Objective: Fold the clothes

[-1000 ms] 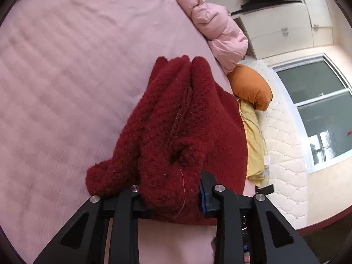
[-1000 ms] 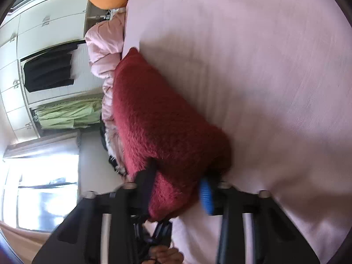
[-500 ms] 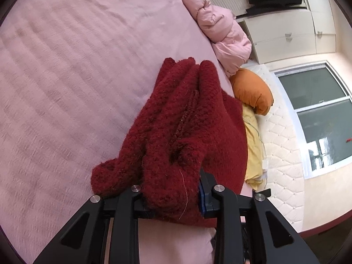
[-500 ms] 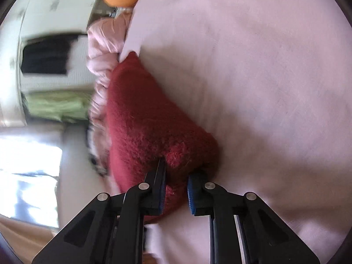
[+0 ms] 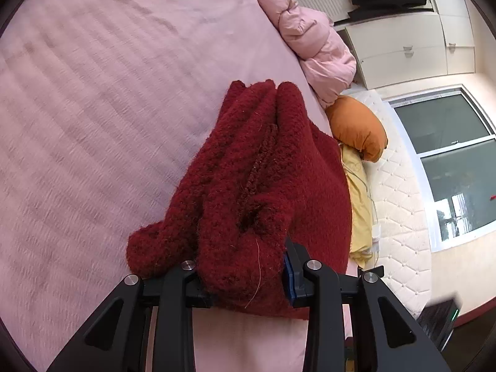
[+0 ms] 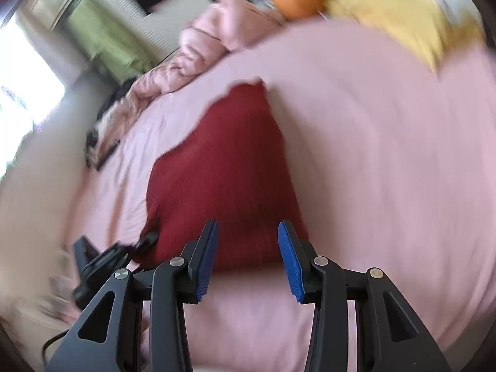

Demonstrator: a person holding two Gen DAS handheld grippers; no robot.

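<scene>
A dark red knitted sweater (image 5: 254, 183) lies bunched in thick folds on the pink bed (image 5: 93, 93). My left gripper (image 5: 245, 279) is shut on the near end of the sweater, which bulges between its jaws. In the blurred right wrist view the sweater (image 6: 223, 173) lies flat on the bed (image 6: 387, 155). My right gripper (image 6: 248, 260) is open and empty, its blue pads (image 6: 288, 260) just short of the sweater's near edge. The left gripper also shows in the right wrist view (image 6: 102, 260), at the sweater's left corner.
A pink puffer jacket (image 5: 316, 40) lies along the bed's far edge, with an orange pillow (image 5: 356, 127) and a yellow cloth (image 5: 359, 198) by the quilted headboard. White cabinets (image 5: 403, 49) and a window (image 5: 458, 161) stand beyond.
My right gripper has let go of the sweater, opened, and swung back; its view has turned. My left gripper keeps its hold and has barely moved.
</scene>
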